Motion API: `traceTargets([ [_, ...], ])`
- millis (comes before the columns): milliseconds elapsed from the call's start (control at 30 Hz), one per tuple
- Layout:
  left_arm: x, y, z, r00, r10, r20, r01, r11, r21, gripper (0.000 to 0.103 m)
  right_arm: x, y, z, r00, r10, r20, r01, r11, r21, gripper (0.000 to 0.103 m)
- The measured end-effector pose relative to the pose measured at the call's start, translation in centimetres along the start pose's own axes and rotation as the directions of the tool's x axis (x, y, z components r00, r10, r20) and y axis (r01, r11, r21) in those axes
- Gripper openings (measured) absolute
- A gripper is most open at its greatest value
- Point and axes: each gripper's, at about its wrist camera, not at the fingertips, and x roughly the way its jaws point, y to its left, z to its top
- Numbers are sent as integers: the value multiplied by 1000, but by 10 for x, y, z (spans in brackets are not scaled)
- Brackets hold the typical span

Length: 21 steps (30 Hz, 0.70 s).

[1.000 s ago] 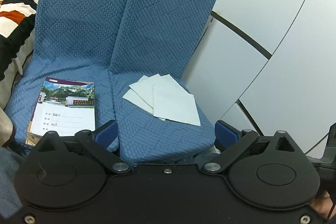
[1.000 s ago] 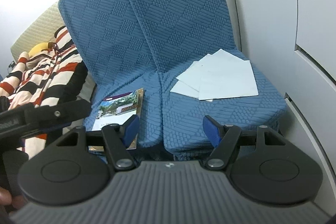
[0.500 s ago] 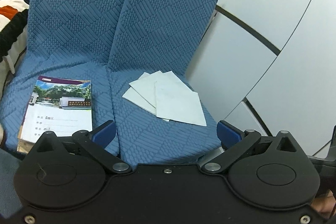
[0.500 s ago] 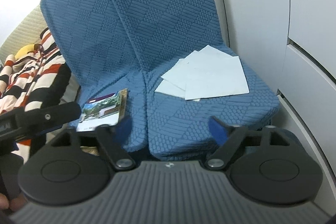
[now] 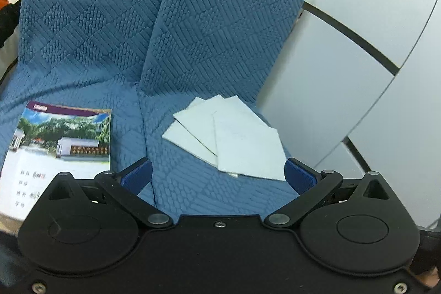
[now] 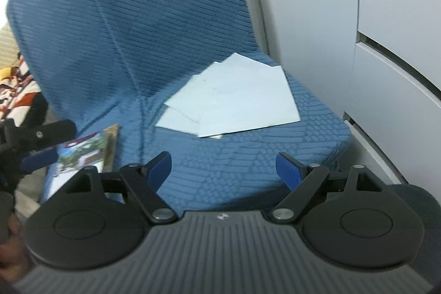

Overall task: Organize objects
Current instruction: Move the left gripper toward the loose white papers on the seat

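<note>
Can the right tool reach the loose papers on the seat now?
Probably yes. The right tool is open and empty, and the papers lie flat on the blue seat straight ahead, with nothing between them.

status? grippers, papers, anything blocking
Left gripper open, empty. Right gripper open, empty. Loose papers fanned on right seat cushion, untouched; booklet on left cushion. Nothing in the way.

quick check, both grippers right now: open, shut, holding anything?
Left gripper: open, holding nothing.
Right gripper: open, holding nothing.
</note>
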Motion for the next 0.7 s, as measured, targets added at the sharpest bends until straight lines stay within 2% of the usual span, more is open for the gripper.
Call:
traceTargets([
  [100, 22, 0, 0, 1000, 30, 6, -30, 999, 45, 102, 14, -8, 2, 1000, -12, -3, 12, 1000, 7, 85],
  [233, 49, 1, 2, 999, 18, -30, -17, 999, 41, 102, 32, -19, 5, 1000, -23, -3, 23, 1000, 16, 84],
  [333, 65, 0, 2, 999, 27, -24, -26, 998, 49, 102, 47, -29, 9, 1000, -18, -11, 18, 999, 39, 85],
  [467, 88, -3, 4, 996, 88, -5, -88, 994, 62, 102, 66, -40, 15, 1000, 0, -21, 2, 996, 92, 84],
  [567, 108, -4, 8, 996, 79, -30, -77, 995, 64, 102, 79, -47, 25, 999, 33, -19, -30, 987, 157, 84],
  [633, 123, -3, 11, 996, 72, -59, -69, 996, 59, 102, 85, -48, 32, 1000, 11, 9, -12, 990, 141, 84],
  [700, 137, -2, 13, 994, 79, -79, -74, 996, 56, 102, 95, -51, 40, 1000, -20, 1, 20, 989, 148, 84],
])
